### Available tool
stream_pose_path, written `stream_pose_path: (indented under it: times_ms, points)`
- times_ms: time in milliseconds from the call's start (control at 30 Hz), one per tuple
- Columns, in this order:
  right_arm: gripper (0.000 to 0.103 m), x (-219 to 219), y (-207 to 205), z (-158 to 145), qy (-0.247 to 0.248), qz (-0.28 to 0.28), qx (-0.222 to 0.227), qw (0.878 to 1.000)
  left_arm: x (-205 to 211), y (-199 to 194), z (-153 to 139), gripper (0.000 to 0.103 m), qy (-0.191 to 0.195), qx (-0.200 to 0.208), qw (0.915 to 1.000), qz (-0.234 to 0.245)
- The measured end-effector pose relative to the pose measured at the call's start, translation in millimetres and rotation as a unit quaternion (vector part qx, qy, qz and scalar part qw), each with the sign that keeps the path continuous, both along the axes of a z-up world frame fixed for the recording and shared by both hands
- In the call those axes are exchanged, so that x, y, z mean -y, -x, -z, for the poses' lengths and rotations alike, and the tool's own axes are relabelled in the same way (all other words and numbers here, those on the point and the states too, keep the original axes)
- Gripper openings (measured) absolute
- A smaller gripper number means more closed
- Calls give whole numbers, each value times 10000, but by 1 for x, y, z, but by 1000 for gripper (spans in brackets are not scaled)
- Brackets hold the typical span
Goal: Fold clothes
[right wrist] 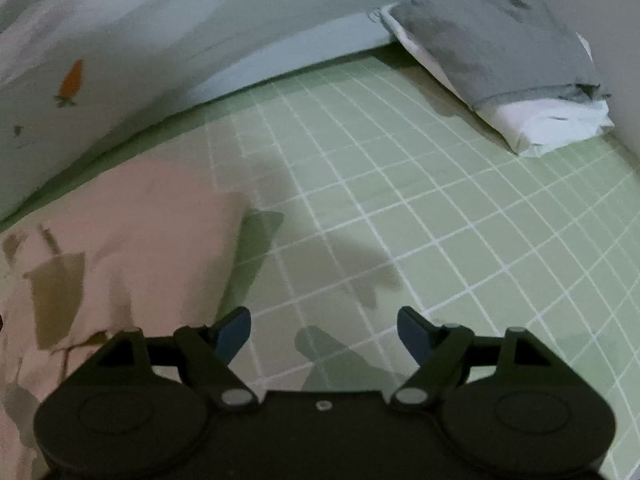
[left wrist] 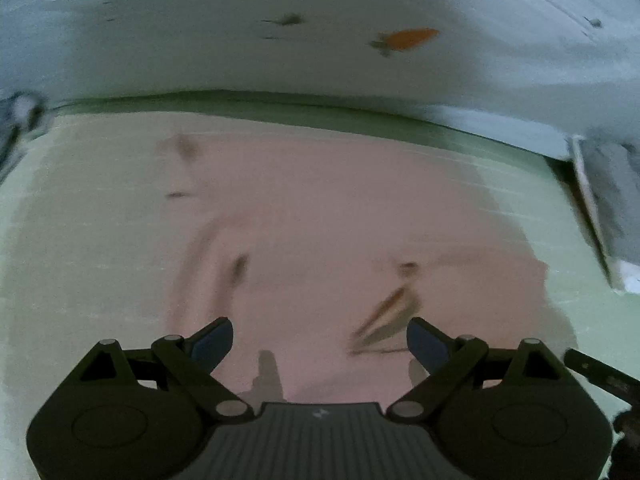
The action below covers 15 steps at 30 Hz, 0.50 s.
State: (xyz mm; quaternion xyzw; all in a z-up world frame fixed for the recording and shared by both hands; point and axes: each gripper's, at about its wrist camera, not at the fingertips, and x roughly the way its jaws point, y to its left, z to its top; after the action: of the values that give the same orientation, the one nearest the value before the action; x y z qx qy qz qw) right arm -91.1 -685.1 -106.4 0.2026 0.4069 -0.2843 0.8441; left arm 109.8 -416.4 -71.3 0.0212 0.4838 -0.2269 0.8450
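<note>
Pink garment (left wrist: 320, 216) spread flat on green grid-lined sheet (right wrist: 400, 208), blurred in left wrist view, small brown and orange prints across it. Left gripper (left wrist: 320, 340) above garment's near part, jaws wide, nothing between. Right gripper (right wrist: 324, 332) over bare sheet just right of garment's edge (right wrist: 152, 216), jaws wide, nothing held. Pale blue carrot-print bedding (right wrist: 100, 64) along far side. Grey and white folded cloth (right wrist: 520, 80) at far right, well apart from garment.

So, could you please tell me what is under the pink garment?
The pink garment lies on a green checked sheet, which shows all around it. Whatever else lies beneath is covered.
</note>
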Motion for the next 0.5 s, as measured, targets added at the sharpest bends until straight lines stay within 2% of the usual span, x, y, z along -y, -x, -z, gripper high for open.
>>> stream_pose_path:
  times_ms: [100,233,300,367,400,500]
  points:
    - [81,5,-9,2,24,-28,-40,10000,21,-4,5,87,79,33,9993,353]
    - [81,9,-21,4,29,-112,-86,9999,40,-19,23,63,-58,-123,9987,486]
    - [81,9,-27,5,22,-164,-105,9998,44,-27,29,44,-27,-216,9987,470]
    - [81,7,-31,7,64,-243,-154,9996,41,-32,28,6,48,-228,9989,396]
    - [81,5,-32,7,108,-296,-194,9993,39,-34,28,3,84,-231,9991,355]
    - [81,-2,-37,9,271,-449,-348,9980,11,-44,11,3,555,-158,9983,-33]
